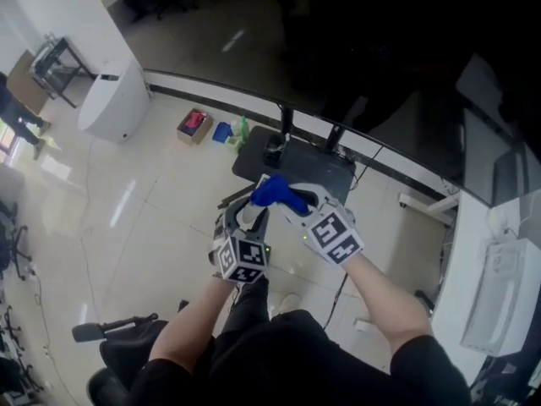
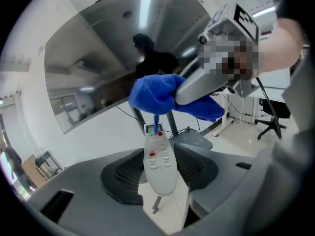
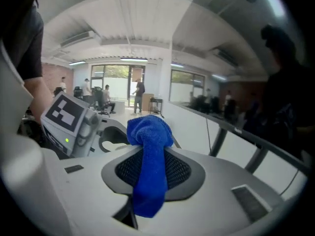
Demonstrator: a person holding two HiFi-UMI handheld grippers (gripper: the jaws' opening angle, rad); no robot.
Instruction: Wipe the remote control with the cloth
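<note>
Two grips, left gripper (image 2: 160,175) remote (image 2: 158,154), right gripper (image 3: 150,182) cloth (image 3: 147,132)

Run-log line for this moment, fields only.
left claw: shut on remote control | right claw: shut on cloth | cloth: at remote's display end

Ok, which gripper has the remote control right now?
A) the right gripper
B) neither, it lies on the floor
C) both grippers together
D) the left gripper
D: in the left gripper view the white remote control sits clamped between the jaws of the left gripper, buttons up, while the right gripper is closed on the blue cloth instead.
</note>
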